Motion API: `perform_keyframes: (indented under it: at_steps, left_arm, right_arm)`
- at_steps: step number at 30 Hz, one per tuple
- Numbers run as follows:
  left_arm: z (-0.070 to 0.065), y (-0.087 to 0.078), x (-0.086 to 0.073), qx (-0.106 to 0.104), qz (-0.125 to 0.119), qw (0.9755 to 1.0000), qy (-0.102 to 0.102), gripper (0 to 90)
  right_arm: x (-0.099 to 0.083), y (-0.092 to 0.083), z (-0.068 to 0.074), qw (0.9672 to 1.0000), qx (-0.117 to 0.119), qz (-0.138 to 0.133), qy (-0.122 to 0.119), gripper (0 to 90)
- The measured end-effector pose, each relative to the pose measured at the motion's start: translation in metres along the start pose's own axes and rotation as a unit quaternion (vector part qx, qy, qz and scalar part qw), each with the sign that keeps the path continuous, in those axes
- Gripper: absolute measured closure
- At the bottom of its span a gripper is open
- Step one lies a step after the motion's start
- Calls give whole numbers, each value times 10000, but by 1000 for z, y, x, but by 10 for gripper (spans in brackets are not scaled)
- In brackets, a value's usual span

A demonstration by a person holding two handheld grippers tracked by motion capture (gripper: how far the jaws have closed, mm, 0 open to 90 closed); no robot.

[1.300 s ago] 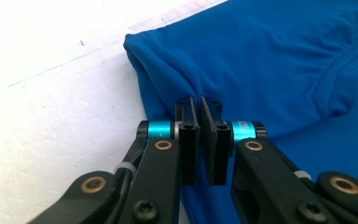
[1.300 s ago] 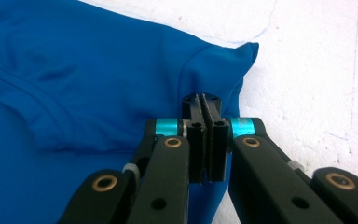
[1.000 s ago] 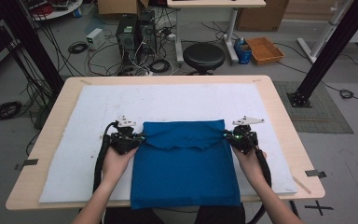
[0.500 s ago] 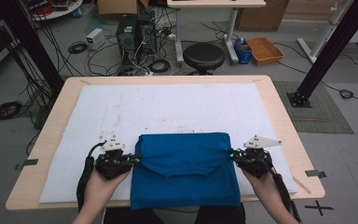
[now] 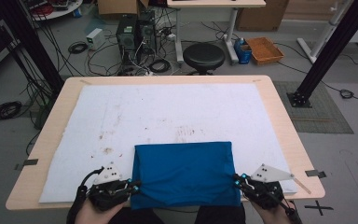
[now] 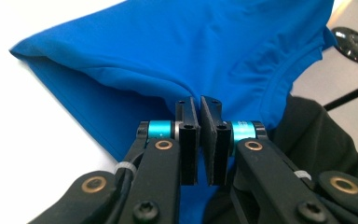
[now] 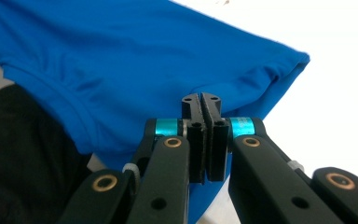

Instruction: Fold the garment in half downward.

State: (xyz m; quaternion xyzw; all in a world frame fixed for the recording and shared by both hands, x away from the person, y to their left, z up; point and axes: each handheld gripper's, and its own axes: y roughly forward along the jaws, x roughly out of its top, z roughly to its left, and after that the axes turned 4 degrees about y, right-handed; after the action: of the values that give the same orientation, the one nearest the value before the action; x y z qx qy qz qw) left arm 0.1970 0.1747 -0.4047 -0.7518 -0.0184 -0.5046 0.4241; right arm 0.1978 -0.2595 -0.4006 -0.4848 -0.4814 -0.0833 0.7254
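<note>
Since a second ago we have dragged the blue garment toward the near edge of the bench; both tools sat farther up the white mat then, and now the cloth lies flat at the mat's near edge with its lower hem overhanging the bench. To us this reads as a fold drawn over toward the person, nearly ready to let go. Left tool is pinched tight on the garment's left edge, right tool likewise on its right edge. The left gripper view adds the closed pads biting the fabric and a ribbed collar seam; the right gripper view shows stacked layers at the fold, and the high view gives the neat rectangle.
</note>
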Motion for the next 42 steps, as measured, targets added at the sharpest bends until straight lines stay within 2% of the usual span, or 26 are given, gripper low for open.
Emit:
perform_keyframes:
  at_steps: [6, 9, 10, 11, 12, 14, 16, 18, 20, 22, 23, 26, 28, 31, 36, 39, 42]
  left_arm:
    - [-4, 1, -10, 20, 92, 9999, 56, 852]
    - [-2, 3, -13, 20, 157, 9999, 63, 829]
    - [-2, 3, -13, 73, 148, 9998, 99, 783]
    - [-1, 4, -13, 129, 132, 9998, 82, 673]
    - [0, 4, -12, 172, 116, 9997, 83, 618]
    - [4, 3, -9, 279, 14, 9996, 102, 546]
    - [11, 4, -3, 393, -100, 9991, 135, 510]
    - [20, 7, 4, 632, -192, 9977, 175, 477]
    - [31, 11, 12, 767, -300, 9965, 146, 469]
    - [44, 18, 20, 1015, -374, 9940, 141, 453]
    - [52, 22, 24, 1044, -413, 9937, 49, 445]
    - [73, 36, 31, 1264, -432, 9910, 21, 432]
    - [89, 45, 33, 1232, -461, 9910, -242, 432]
    - [103, 54, 36, 1246, -419, 9904, -429, 432]
    - [113, 68, 38, 1245, -220, 9901, -601, 438]
    - [114, 73, 37, 1202, -36, 9906, -647, 448]
    - [116, 77, 36, 1177, 37, 9903, -731, 476]
  right_arm:
    - [-12, -1, 9, 9998, -25, 148, -155, 893]
    - [-15, 1, 9, 9995, -38, 218, -236, 890]
    - [-17, 2, 8, 9994, -29, 250, -248, 851]
    - [-17, 2, 7, 9994, -21, 222, -262, 763]
    - [-17, 2, 6, 9995, -67, 205, -222, 737]
    - [-15, 1, 2, 9997, -89, 144, -191, 727]
    - [-9, 0, -5, 9996, -222, -9, -174, 702]
    - [0, 3, -13, 9993, -336, -92, -123, 670]
    - [9, 8, -22, 9988, -461, -150, -89, 661]
    - [20, 17, -32, 9980, -601, -191, 5, 637]
    - [26, 23, -37, 9972, -713, -210, 13, 627]
    - [40, 41, -52, 9955, -929, -180, 92, 605]
    - [49, 54, -60, 9949, -978, -153, 209, 602]
    - [56, 69, -71, 9937, -1014, -129, 454, 582]
    - [61, 96, -88, 9914, -1028, 57, 805, 581]
    - [58, 105, -93, 9898, -1029, 152, 970, 583]
    - [55, 113, -97, 9893, -969, 255, 1062, 587]
